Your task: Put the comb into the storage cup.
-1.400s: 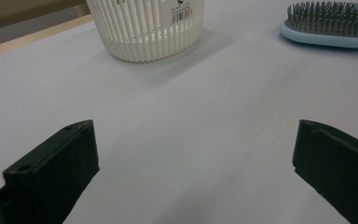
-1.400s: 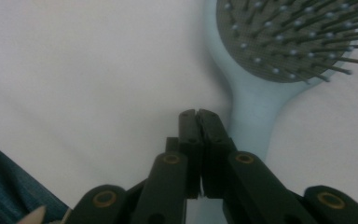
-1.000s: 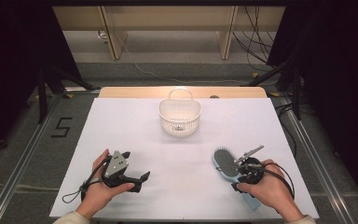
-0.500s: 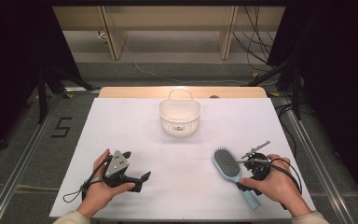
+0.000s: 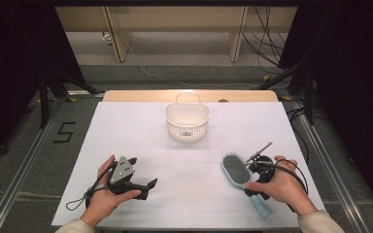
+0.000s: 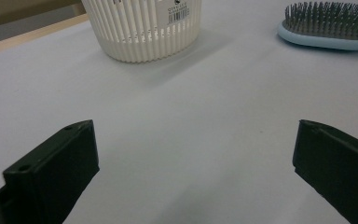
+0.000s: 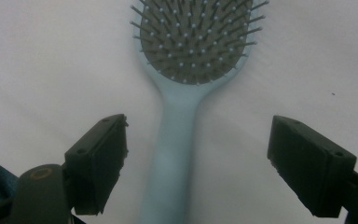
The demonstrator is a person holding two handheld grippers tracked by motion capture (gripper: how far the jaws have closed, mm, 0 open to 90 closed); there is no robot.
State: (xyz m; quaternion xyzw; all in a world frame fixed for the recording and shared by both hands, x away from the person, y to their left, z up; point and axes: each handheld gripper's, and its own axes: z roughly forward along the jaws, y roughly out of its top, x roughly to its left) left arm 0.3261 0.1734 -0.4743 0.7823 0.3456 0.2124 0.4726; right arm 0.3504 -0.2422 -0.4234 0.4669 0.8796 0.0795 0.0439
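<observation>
A pale blue paddle hairbrush [image 5: 243, 180] with dark bristles lies lower right on the white desk [image 5: 141, 136], head toward upper left, handle lower right, between the right hand-held gripper's [image 7: 196, 163] gaping jaws; the left hand-held gripper [image 6: 191, 172] also gapes.

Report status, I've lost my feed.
Right gripper open, straddling light blue plastic hairbrush handle. Left gripper open, idle. Brush flat on table, nothing blocking.
</observation>
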